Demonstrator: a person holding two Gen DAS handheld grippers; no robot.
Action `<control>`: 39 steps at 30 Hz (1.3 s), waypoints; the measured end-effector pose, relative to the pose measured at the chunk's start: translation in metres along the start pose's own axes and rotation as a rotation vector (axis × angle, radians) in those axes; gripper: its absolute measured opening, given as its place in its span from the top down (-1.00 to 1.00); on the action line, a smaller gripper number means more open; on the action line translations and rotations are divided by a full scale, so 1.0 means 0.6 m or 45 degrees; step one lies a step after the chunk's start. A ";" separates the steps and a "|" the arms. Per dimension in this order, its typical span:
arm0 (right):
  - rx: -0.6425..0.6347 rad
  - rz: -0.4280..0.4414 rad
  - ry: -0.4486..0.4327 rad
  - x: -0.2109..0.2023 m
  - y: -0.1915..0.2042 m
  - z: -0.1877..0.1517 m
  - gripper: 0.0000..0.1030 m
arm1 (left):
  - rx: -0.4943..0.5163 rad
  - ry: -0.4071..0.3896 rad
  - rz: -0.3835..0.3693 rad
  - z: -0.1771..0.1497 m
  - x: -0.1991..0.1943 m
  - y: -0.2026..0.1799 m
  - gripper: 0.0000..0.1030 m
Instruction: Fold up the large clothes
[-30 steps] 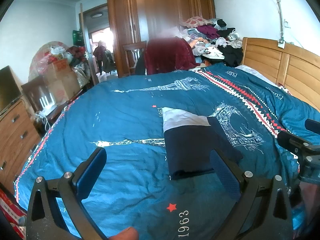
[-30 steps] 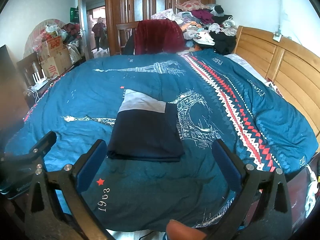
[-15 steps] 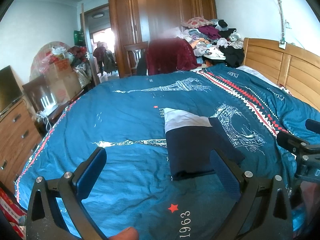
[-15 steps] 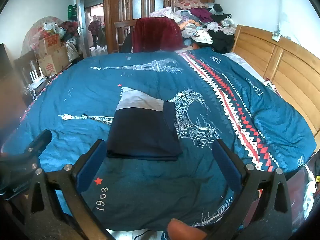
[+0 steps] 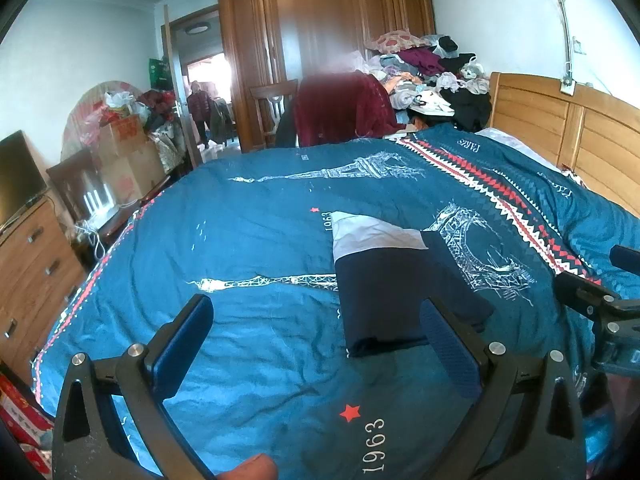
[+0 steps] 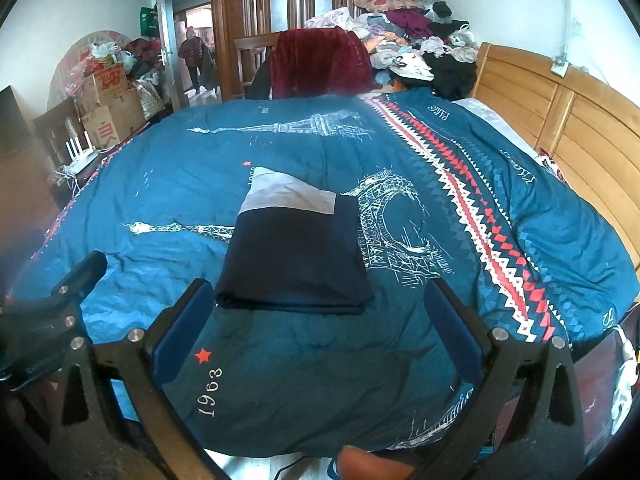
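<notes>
Navy garment (image 6: 294, 258), neatly folded rectangle

Folded navy garment (image 6: 294, 262) lies on bedspread (image 6: 500, 184) beyond spread, empty right tool (image 6: 316, 332).

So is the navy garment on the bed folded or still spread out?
Folded: the navy garment lies as a compact rectangle with stacked layered edges on the bedspread.

A bed (image 5: 248, 240) under a blue Eiffel-tower quilt fills the room, its wooden headboard (image 5: 568, 136) at right. Behind stand a tall brown wardrobe (image 5: 320, 40), a chair (image 5: 274, 112), stacked cardboard boxes (image 6: 110, 112) and a drawer chest (image 5: 28, 276). White walls; daylight through the open doorway (image 5: 204, 92).
</notes>
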State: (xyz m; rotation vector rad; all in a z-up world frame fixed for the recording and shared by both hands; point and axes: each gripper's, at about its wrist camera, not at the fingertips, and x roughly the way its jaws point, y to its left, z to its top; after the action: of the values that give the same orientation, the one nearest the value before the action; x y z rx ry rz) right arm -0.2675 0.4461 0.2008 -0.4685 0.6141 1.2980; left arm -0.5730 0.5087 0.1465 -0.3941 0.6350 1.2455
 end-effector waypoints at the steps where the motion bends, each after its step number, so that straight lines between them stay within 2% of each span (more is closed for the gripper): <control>1: -0.004 -0.004 -0.004 0.000 0.000 0.000 -1.00 | -0.002 -0.002 0.000 0.001 0.000 0.001 -1.00; 39: 0.026 -0.023 -0.048 -0.016 -0.003 0.001 -1.00 | 0.037 -0.044 -0.034 0.015 -0.023 -0.029 -1.00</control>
State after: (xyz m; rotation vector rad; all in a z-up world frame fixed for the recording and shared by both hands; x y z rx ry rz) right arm -0.2670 0.4392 0.2078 -0.4313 0.5895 1.2796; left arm -0.5569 0.4991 0.1610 -0.3551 0.6154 1.2143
